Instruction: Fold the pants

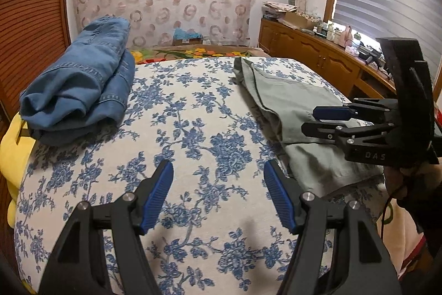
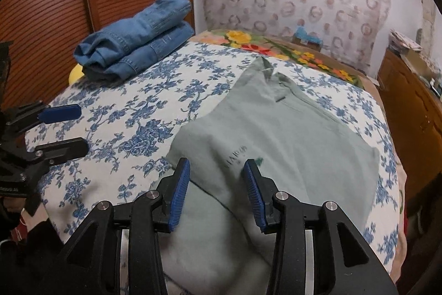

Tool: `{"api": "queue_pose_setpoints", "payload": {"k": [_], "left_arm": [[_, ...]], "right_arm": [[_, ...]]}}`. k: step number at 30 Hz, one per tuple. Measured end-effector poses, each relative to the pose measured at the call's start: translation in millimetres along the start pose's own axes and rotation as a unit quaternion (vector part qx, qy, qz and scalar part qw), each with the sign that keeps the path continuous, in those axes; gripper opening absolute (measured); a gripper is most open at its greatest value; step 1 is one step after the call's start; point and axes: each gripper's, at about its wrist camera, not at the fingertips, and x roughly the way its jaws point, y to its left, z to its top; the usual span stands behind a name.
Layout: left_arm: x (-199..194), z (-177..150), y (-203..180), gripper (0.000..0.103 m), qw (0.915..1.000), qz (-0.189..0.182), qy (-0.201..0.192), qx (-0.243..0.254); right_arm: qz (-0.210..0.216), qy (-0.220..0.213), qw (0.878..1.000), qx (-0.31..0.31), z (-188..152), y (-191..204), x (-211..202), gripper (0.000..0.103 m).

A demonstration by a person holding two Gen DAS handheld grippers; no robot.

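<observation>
Sage-green pants (image 2: 276, 134) lie flat on the right half of the bed (image 1: 193, 115), on its blue-floral cover; long axis runs from the near edge toward the far end, one end pointing away. Folded jeans (image 1: 80, 90) sit far left, well apart. Right claw (image 2: 216, 194) hovers over the green pants, part open, gripping nothing. Left claw (image 1: 218, 196) released wide over bare cover, empty.

light: dim indoor, daylight through blinds (image 1: 386, 4) | edges: fisheye bending, dark corners | blur: slight
</observation>
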Motion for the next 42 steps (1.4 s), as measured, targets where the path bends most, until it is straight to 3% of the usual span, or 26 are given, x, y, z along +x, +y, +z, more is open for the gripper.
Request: {"api": "queue_pose_setpoints", "payload": {"k": [15,17,19,22,28,39,41,42], "left_arm": [[1.3,-6.2,9.7,0.068,1.0000,0.002,0.005,-0.007],[2.9,-7.5,7.5,0.068,1.0000,0.001,0.008,-0.005],[3.5,-8.9,5.4,0.067,0.9999,0.000,0.010,-0.003],[5.4,-9.8,2.9,0.068,0.9999,-0.003,0.012,0.000],[10.3,-11.6,-4.2,0.068,0.9998,-0.009,0.019,0.004],[19.1,-12.2,-14.8,0.067,0.9994,-0.018,0.028,0.014],[21.3,-11.8,-16.4,0.068,0.9992,-0.019,0.030,0.018],[23.6,-10.2,-18.4,0.068,0.9991,-0.020,0.032,0.021]], "right_arm": [[-0.001,0.044,0.997,-0.055,7.5,15.4,35.3,0.045],[0.014,0.046,0.997,-0.052,8.6,13.8,35.2,0.020],[0.018,0.034,0.998,-0.047,10.8,10.4,30.2,0.007],[0.027,0.006,0.999,-0.019,15.3,-1.8,17.3,0.004],[0.002,-0.038,0.999,0.012,26.0,-33.1,-8.1,0.004],[-0.066,-0.012,0.995,0.070,17.3,-105.6,-0.2,0.005],[-0.073,-0.008,0.994,0.079,14.2,-114.3,-0.9,0.018],[-0.074,-0.012,0.994,0.083,13.3,-118.5,-2.9,0.019]]}}
